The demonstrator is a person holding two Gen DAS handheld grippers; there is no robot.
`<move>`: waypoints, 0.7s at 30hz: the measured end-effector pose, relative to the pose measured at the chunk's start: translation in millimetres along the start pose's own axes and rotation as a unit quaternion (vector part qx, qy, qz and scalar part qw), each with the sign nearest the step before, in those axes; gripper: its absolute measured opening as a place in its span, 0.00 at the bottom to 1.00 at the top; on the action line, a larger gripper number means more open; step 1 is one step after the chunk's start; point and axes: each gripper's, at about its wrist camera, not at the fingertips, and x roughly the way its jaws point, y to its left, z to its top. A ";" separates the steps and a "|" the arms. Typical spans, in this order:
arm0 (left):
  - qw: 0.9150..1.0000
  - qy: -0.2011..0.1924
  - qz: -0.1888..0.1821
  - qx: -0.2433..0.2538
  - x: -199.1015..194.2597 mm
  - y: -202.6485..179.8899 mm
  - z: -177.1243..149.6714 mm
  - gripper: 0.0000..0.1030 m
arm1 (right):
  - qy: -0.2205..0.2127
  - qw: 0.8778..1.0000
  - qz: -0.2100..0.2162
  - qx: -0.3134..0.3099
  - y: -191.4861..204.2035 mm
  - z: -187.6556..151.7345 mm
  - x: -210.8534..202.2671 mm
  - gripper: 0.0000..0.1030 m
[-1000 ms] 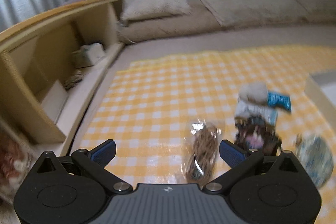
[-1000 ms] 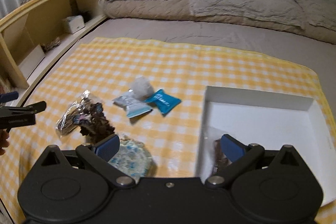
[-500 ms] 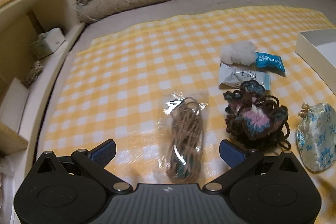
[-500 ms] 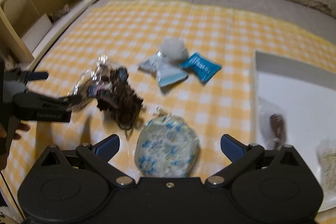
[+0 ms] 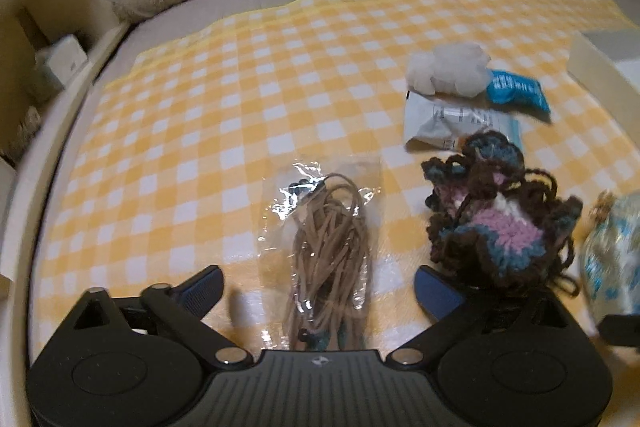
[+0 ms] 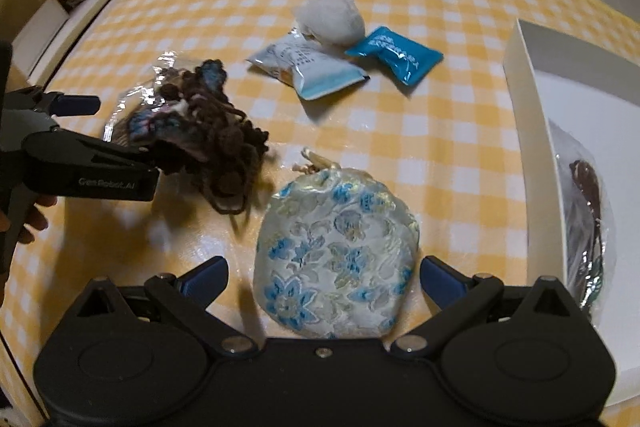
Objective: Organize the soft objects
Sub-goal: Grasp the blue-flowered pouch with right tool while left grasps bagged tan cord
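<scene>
Brocade pouch (image 6: 336, 255) with blue flowers lay on the yellow checked cloth (image 6: 440, 155) between your right gripper (image 6: 324, 275)'s wide, untouching jaws. Your left gripper (image 5: 318, 285)'s jaws were closing around the bagged tan cord (image 5: 332, 247), not yet touching it.

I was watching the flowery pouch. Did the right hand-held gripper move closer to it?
Yes. The right hand-held gripper came down toward the flowery pouch, which now lies between its open jaws on the checked cloth.
</scene>
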 end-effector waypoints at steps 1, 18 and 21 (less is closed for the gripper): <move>1.000 0.001 -0.008 -0.013 0.7 2.1 0.2 0.88 | -0.002 1.000 -0.003 0.000 0.1 0.5 2.1 1.00; 0.999 0.009 -0.029 -0.024 -14.8 -6.2 -0.1 0.36 | -0.003 0.999 0.008 -0.045 5.0 -0.6 -4.1 0.59; 0.999 0.007 -0.020 -0.036 -22.8 -1.2 -3.9 0.35 | -0.014 0.999 0.012 -0.049 5.7 -1.7 -12.0 0.58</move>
